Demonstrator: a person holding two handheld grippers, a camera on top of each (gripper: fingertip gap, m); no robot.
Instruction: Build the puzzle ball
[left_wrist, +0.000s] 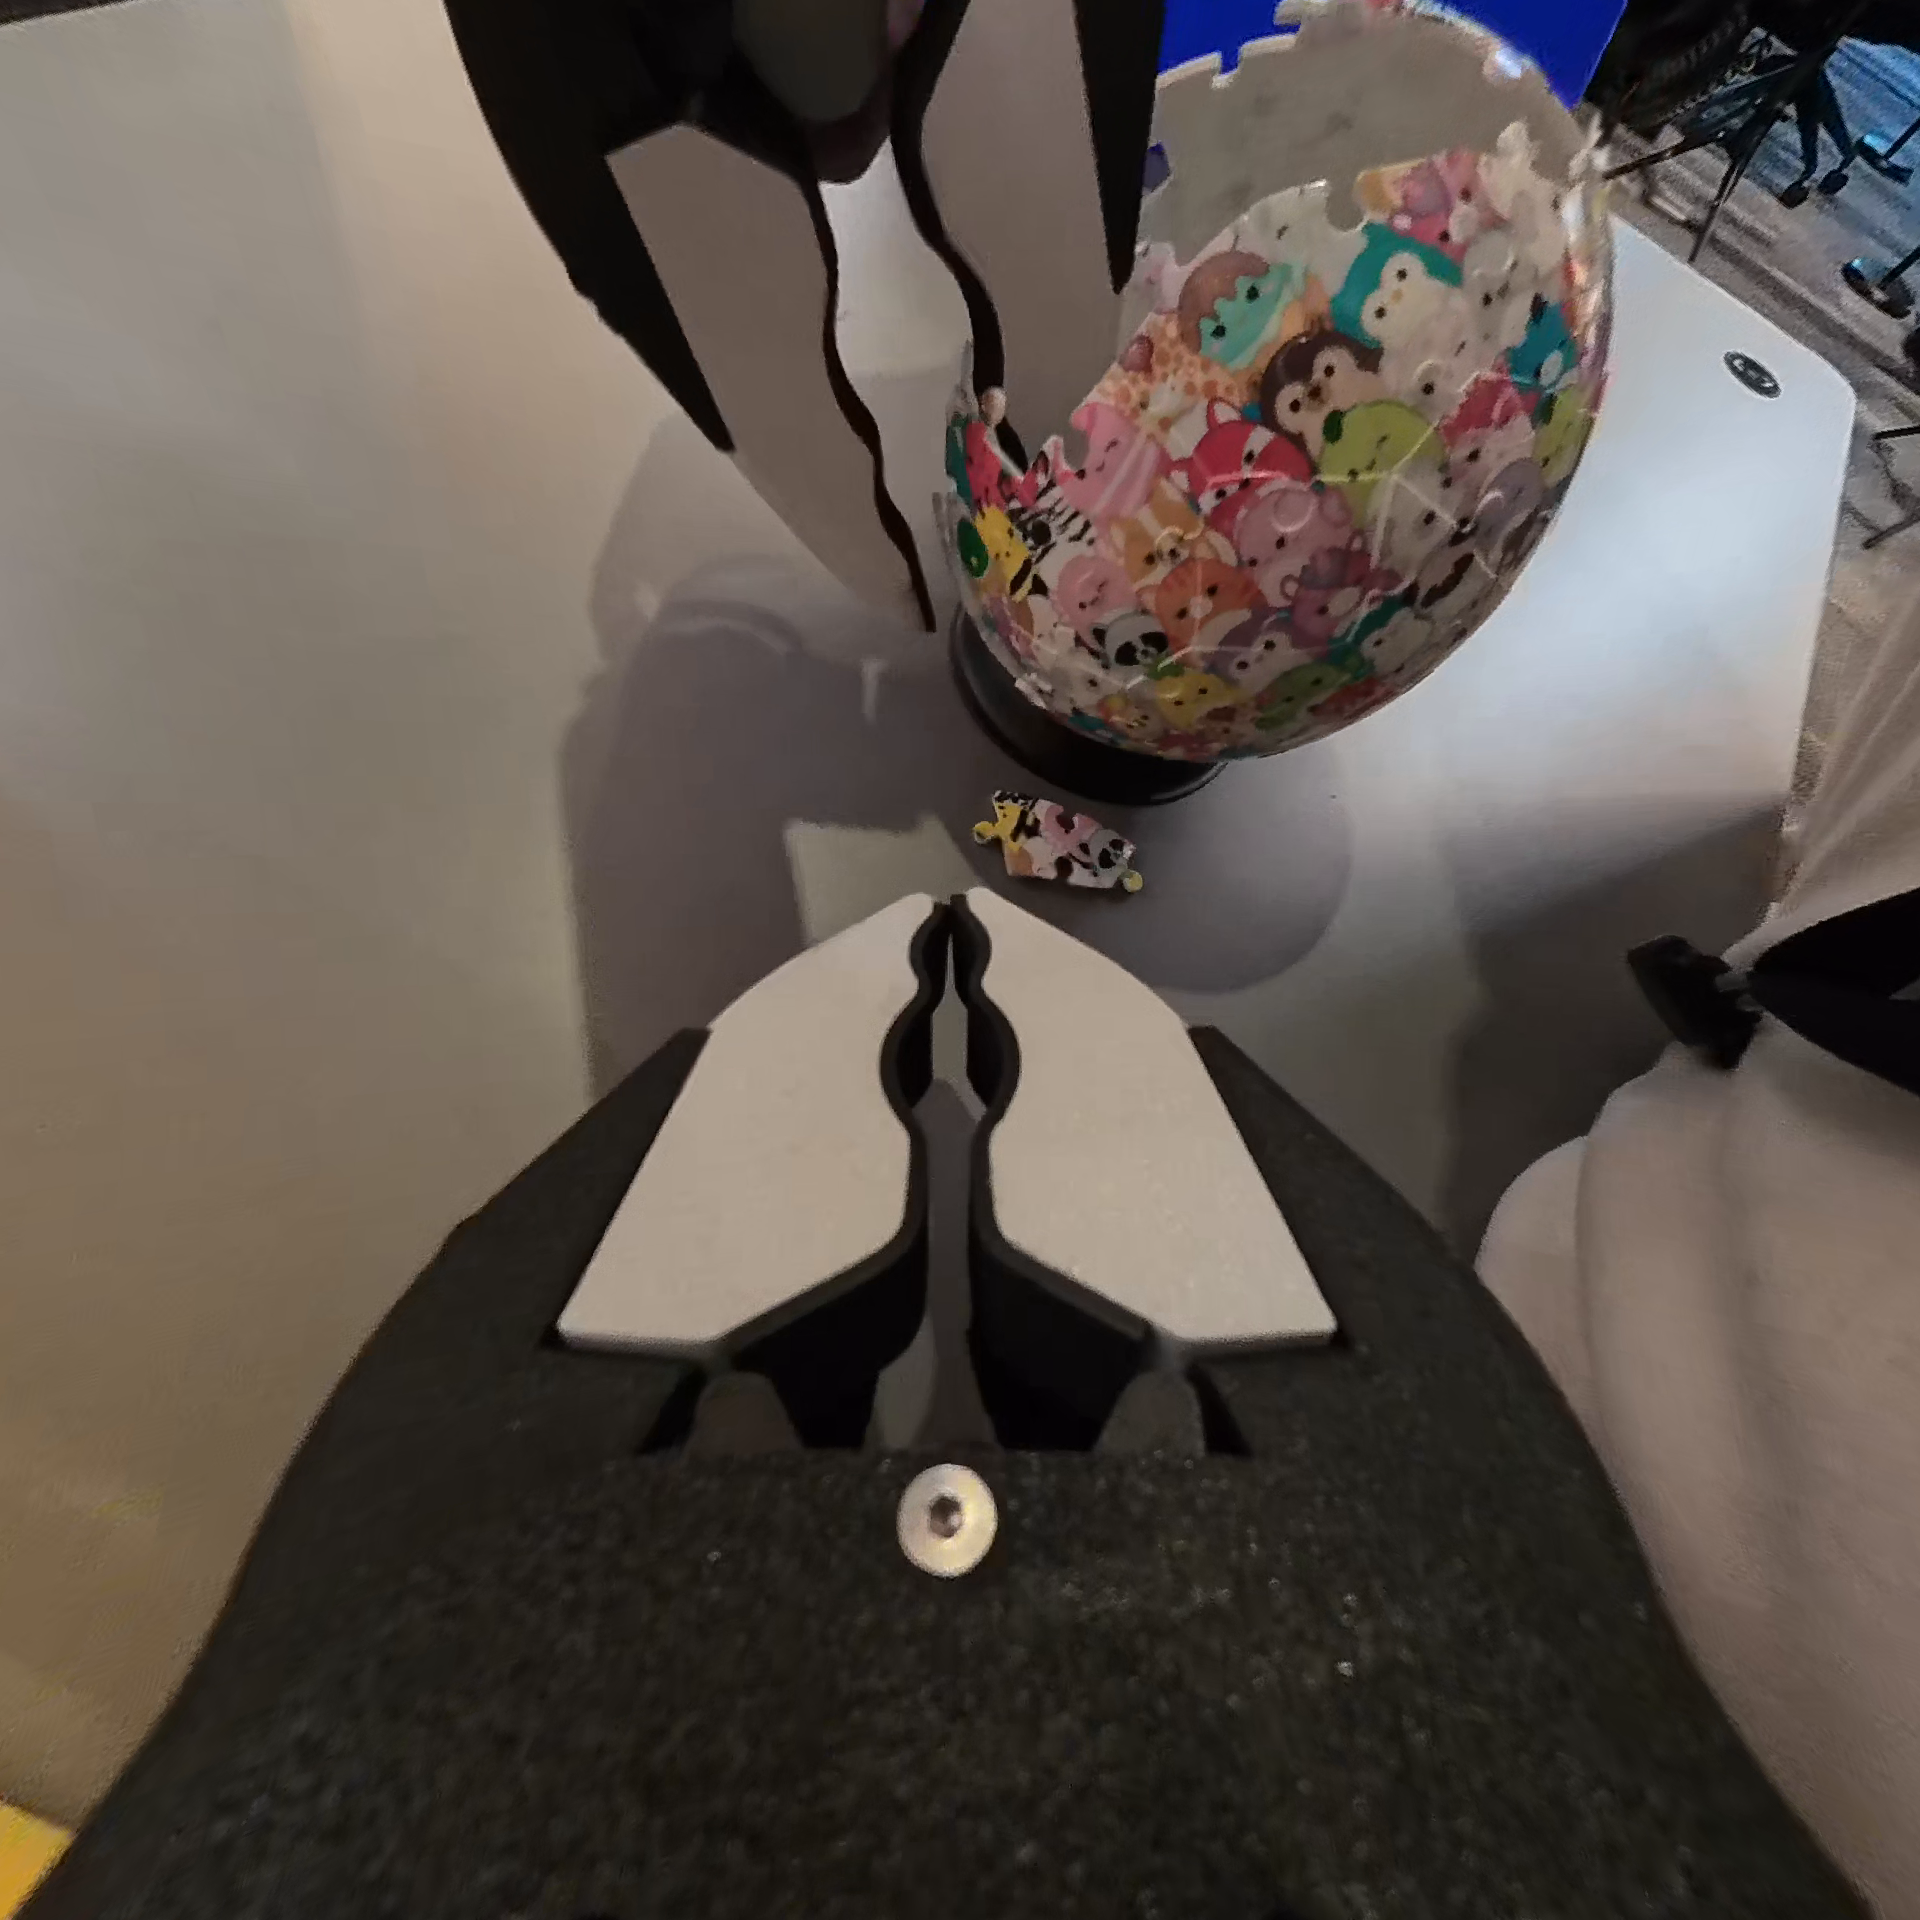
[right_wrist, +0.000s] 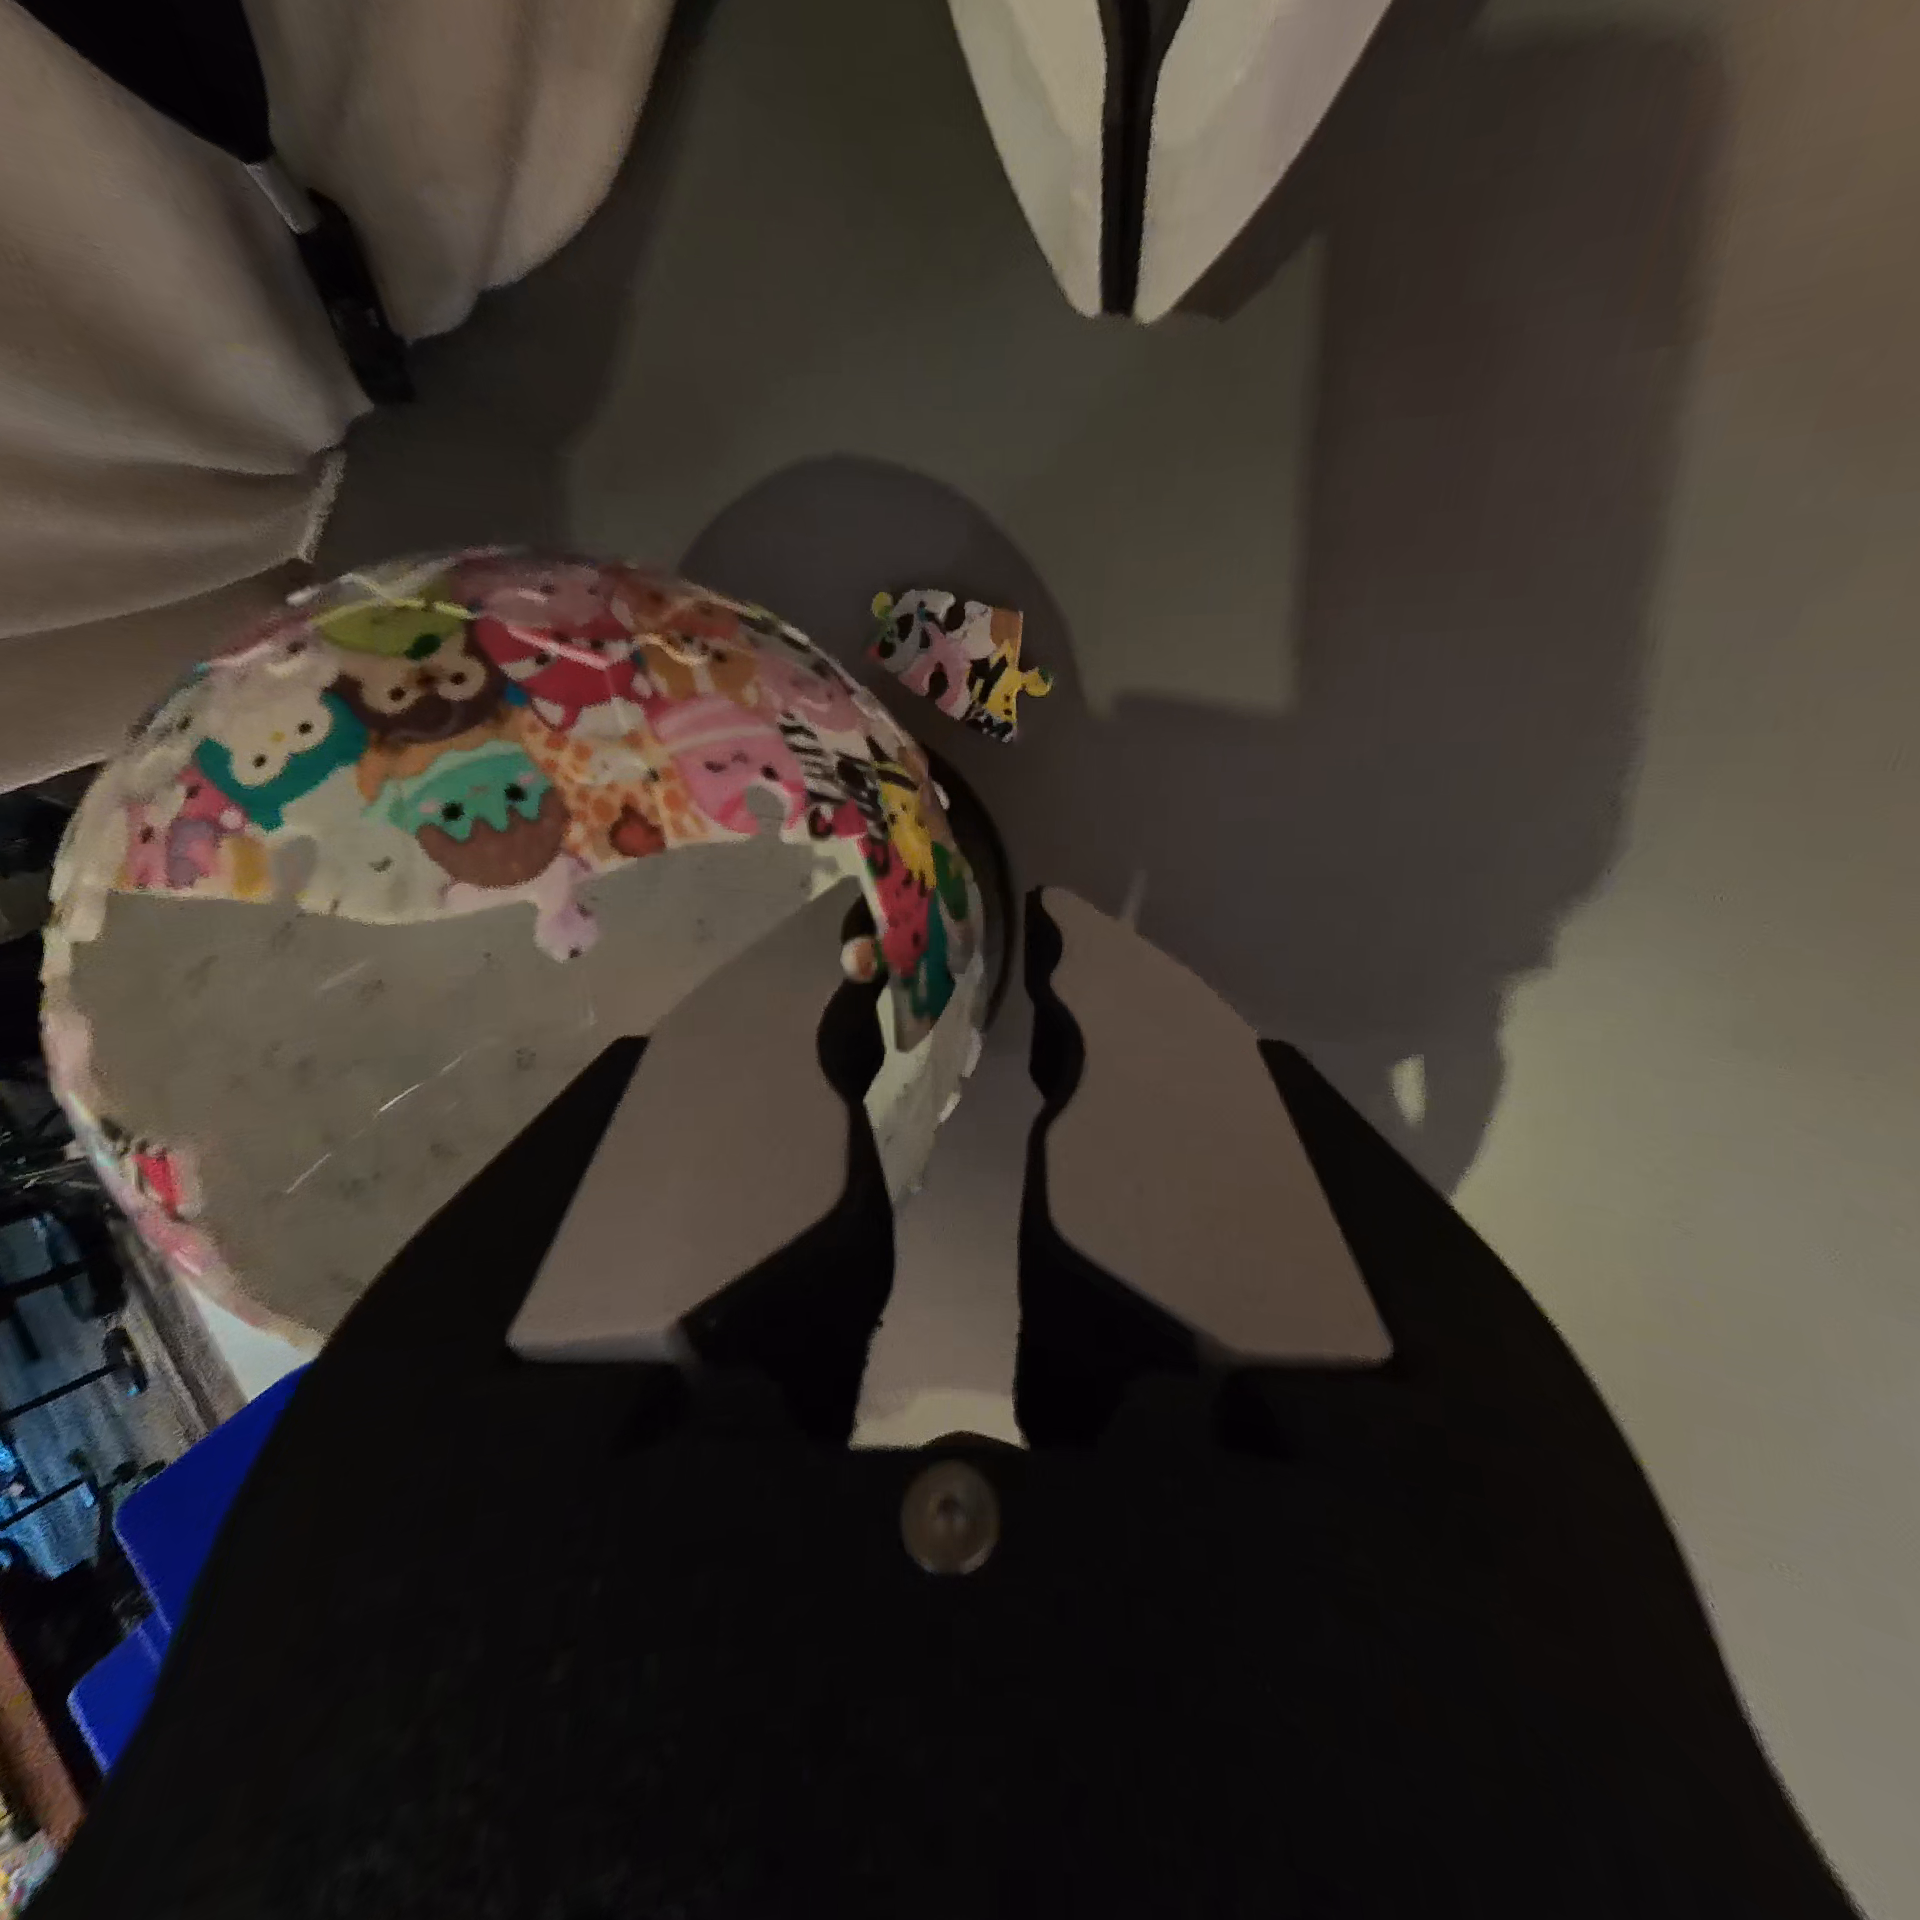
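In the left wrist view, at 12 o'clock from the camera, the left gripper (left_wrist: 951, 914) hovers over the white table (left_wrist: 312, 623), its fingers pressed together and holding nothing. Just beyond its tips, toward 1 o'clock, lies a loose puzzle piece (left_wrist: 1060, 844), printed side up. Past that, the unfinished puzzle ball (left_wrist: 1299, 499) sits tilted on a black ring stand (left_wrist: 1039, 743), open top edge jagged, pale inside showing. The right gripper (left_wrist: 961, 447) comes down from 11 o'clock, fingers spread to either side of the ball's rim at its 9 o'clock edge.

In the right wrist view, the right gripper (right_wrist: 940, 914) has one finger inside the shell and the other outside; the ball (right_wrist: 499, 748) wall stands between them, contact unclear. The loose piece (right_wrist: 961, 660) lies on the table (right_wrist: 1714, 727) at 12 o'clock, beside the ball. The left gripper (right_wrist: 1122, 301) points in from 12 o'clock, tips together.
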